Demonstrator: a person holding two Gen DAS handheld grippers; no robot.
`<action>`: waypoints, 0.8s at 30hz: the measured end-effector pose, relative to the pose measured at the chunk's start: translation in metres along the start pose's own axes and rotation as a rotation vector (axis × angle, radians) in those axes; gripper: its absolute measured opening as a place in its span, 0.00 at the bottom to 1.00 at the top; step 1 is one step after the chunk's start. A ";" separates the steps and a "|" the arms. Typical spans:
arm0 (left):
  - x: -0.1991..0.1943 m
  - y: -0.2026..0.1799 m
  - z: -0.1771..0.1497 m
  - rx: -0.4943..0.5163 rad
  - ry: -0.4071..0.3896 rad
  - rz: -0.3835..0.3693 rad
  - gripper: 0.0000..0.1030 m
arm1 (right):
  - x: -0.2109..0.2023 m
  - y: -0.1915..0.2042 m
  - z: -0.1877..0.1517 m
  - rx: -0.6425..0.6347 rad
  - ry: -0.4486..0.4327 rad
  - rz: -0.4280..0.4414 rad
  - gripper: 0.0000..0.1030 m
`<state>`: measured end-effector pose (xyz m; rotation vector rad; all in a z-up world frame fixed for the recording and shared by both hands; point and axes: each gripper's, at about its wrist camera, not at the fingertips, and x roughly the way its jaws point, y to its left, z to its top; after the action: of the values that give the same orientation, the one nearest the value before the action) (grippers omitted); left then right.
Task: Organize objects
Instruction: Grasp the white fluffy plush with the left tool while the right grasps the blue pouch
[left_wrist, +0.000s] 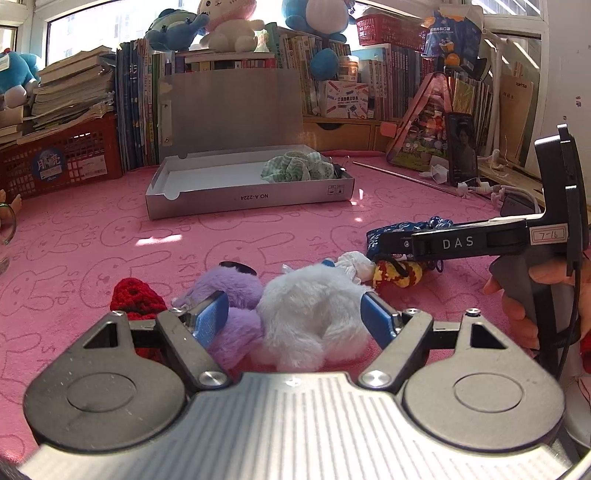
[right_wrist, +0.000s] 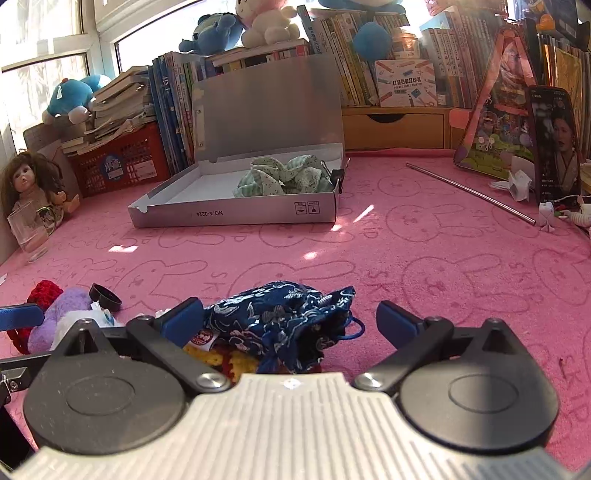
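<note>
Here, the grey box (left_wrist: 255, 197) lies open on the pink cloth (left_wrist: 110, 236), green fabric (left_wrist: 295, 168) inside. Nearer than the box, the left gripper (left_wrist: 295, 314) spreads wide around a white plush (left_wrist: 310, 317) and a purple plush (left_wrist: 232, 295). The right gripper (right_wrist: 291, 319) gapes around a blue pouch (right_wrist: 284, 317), pads not pressing.

Grey cardboard box (right_wrist: 236, 216), lid upright, holds crumpled green cloth (right_wrist: 284, 179) at its right end. Well in front of the box lie, clustered: white fluffy toy (left_wrist: 310, 317), purple fluffy toy (left_wrist: 229, 291), red crochet piece (left_wrist: 136, 299), yellow-red knit (left_wrist: 397, 275), navy embroidered pouch (right_wrist: 288, 321).
</note>
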<state>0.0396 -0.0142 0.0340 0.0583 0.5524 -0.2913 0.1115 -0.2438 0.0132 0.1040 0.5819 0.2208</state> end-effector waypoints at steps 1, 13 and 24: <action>0.000 -0.002 -0.001 0.005 -0.001 0.003 0.80 | 0.001 0.001 0.000 -0.004 0.003 0.003 1.00; 0.013 -0.021 -0.005 0.073 0.011 -0.009 0.79 | -0.006 -0.001 0.002 -0.028 0.004 0.003 0.94; 0.024 -0.027 -0.010 0.105 0.007 0.034 0.80 | -0.003 -0.001 0.001 -0.027 0.018 0.022 0.82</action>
<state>0.0462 -0.0453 0.0140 0.1704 0.5425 -0.2870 0.1094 -0.2458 0.0153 0.0829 0.5954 0.2513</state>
